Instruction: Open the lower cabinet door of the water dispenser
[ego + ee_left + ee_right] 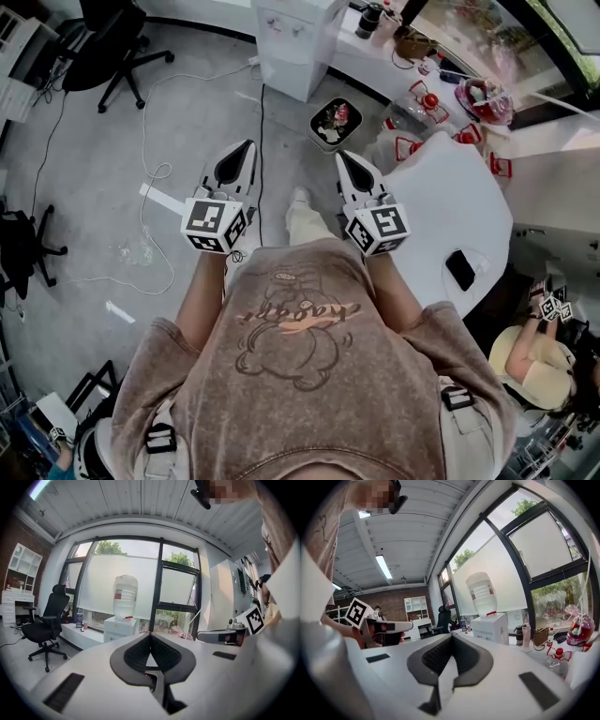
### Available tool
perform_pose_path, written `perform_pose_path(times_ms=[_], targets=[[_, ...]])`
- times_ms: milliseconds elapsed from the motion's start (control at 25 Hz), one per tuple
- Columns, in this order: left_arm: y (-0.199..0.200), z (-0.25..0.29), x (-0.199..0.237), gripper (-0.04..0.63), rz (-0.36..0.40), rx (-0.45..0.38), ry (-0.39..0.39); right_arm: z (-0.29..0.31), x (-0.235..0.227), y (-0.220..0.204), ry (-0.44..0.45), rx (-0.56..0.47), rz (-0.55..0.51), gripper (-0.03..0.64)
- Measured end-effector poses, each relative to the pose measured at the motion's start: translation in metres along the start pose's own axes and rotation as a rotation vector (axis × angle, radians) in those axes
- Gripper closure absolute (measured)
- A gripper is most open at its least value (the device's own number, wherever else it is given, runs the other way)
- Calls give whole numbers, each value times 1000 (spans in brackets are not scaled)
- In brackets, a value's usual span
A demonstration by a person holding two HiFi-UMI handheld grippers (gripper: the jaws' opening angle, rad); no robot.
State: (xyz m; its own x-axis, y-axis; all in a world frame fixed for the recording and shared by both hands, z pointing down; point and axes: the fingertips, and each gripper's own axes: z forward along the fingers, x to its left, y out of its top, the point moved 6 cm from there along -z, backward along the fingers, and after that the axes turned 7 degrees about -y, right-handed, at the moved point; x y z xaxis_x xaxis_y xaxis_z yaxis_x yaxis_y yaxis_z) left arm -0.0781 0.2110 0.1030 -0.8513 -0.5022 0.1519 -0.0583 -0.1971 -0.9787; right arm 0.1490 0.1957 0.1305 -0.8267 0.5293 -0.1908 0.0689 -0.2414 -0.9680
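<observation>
The white water dispenser [291, 52] stands at the far side of the floor, against the window counter, with a big bottle on top [124, 596]. Its lower front is too small here to show the door's state. Both grippers are held out level towards it, well short of it. My left gripper [247, 146] is shut with nothing between its jaws, and my right gripper [341, 157] is likewise shut and empty. The dispenser shows straight ahead in the left gripper view [121, 625] and slightly right in the right gripper view [491, 626].
A bin with litter [335, 123] stands on the floor just ahead of the right gripper. A white round table [455, 202] is close on the right, with a phone [459, 270] on it. A black office chair [111, 42] and loose cables [155, 178] are to the left. A seated person [536, 361] is at lower right.
</observation>
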Motion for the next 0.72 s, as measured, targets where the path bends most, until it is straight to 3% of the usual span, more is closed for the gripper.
perform_pose_path(times_ms=[360, 720], targets=[[33, 92, 41, 578, 2, -7, 25, 71, -75, 24, 11, 15, 25, 614], [45, 130, 60, 578, 10, 8, 76, 115, -115, 33, 44, 37, 28, 614]])
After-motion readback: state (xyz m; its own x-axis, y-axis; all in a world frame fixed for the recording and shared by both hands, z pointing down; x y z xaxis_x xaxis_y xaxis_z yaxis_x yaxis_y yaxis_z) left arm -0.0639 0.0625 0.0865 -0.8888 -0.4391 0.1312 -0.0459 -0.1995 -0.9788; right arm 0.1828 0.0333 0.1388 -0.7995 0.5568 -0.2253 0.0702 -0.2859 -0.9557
